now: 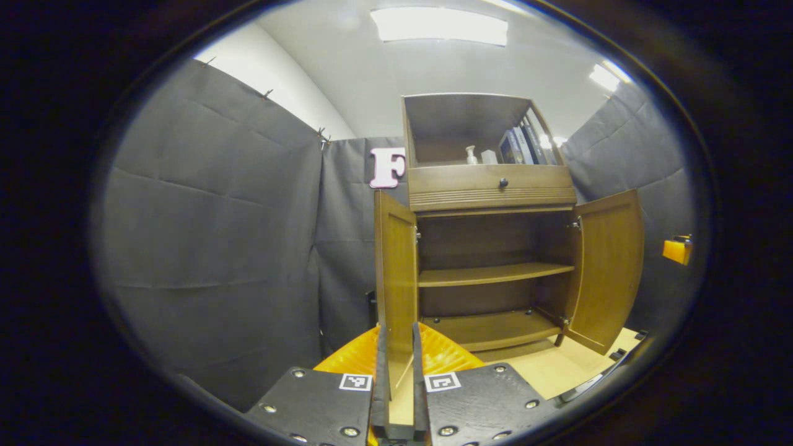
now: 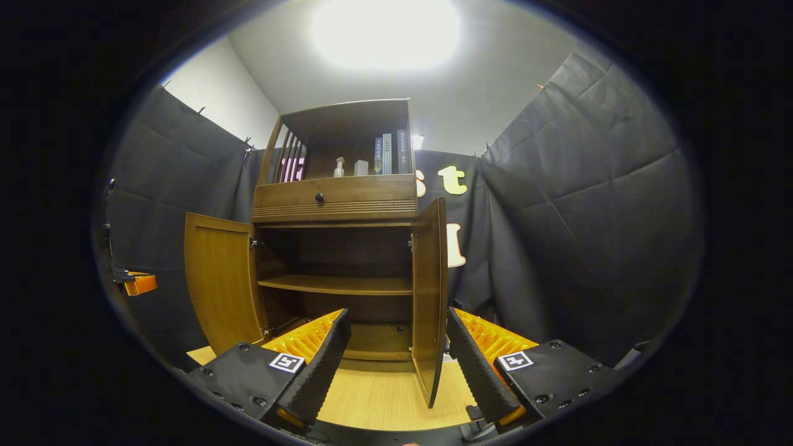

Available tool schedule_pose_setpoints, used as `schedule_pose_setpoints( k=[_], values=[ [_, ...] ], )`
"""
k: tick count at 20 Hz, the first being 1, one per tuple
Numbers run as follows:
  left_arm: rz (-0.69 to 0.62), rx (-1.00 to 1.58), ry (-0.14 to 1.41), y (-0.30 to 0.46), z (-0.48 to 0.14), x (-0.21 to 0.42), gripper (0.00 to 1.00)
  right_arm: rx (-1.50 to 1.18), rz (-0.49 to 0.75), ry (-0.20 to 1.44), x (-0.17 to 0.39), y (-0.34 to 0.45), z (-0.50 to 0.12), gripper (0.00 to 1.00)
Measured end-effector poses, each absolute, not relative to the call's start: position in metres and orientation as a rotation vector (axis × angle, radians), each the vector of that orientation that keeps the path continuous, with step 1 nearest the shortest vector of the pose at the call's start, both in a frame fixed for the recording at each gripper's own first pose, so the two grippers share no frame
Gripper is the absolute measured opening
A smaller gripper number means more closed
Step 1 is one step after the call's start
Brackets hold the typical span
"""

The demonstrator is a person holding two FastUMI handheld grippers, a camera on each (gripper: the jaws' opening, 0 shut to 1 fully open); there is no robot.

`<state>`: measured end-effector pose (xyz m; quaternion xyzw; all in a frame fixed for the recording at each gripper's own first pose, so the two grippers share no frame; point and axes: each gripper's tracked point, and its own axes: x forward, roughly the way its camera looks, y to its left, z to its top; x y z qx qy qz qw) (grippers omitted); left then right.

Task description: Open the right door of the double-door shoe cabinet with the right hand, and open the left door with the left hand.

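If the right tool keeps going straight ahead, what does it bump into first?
Probably the right door. It stands open, edge-on, between the right tool's open fingers, not touching them. Going forward, the tool would likely slide around that edge. Depth is hard to judge here.

Black claw (image 1: 396,396) mounts studded with silver screws, each bearing a small square black-and-white marker; ribbed orange shells behind; same build on the right claw (image 2: 396,365)

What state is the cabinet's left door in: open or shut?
Open. The left door stands swung out from the cabinet, baring the shelf inside, with the left tool closed on its lower edge.
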<state>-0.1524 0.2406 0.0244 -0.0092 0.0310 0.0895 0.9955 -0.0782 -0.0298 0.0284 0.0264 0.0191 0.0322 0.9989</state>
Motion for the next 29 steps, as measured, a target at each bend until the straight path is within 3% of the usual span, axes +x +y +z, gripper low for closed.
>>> schedule_pose_setpoints(
  k=[2,4,5,7,11,12,29],
  values=[
    [0.183,-0.022,0.059,0.239,0.026,-0.153,0.19,0.056,0.064,0.036,-0.080,-0.030,0.028,0.98],
    [0.187,-0.020,0.054,0.239,0.028,-0.156,0.34,0.058,0.066,0.034,-0.083,-0.030,0.029,0.98],
    [0.184,-0.018,0.049,0.238,0.030,-0.160,0.41,0.058,0.068,0.033,-0.083,-0.029,0.029,0.92],
    [0.181,-0.013,0.033,0.236,0.035,-0.161,0.56,0.058,0.069,0.032,-0.083,-0.029,0.030,0.98],
    [0.201,0.009,-0.003,0.237,0.047,-0.165,0.86,0.062,0.067,0.023,-0.085,-0.030,0.032,0.98],
    [0.199,0.009,-0.009,0.236,0.048,-0.164,0.94,0.062,0.067,0.022,-0.086,-0.030,0.033,0.92],
    [0.197,0.009,-0.013,0.233,0.048,-0.157,0.94,0.048,0.073,0.014,-0.077,-0.025,0.032,0.92]
  ],
)
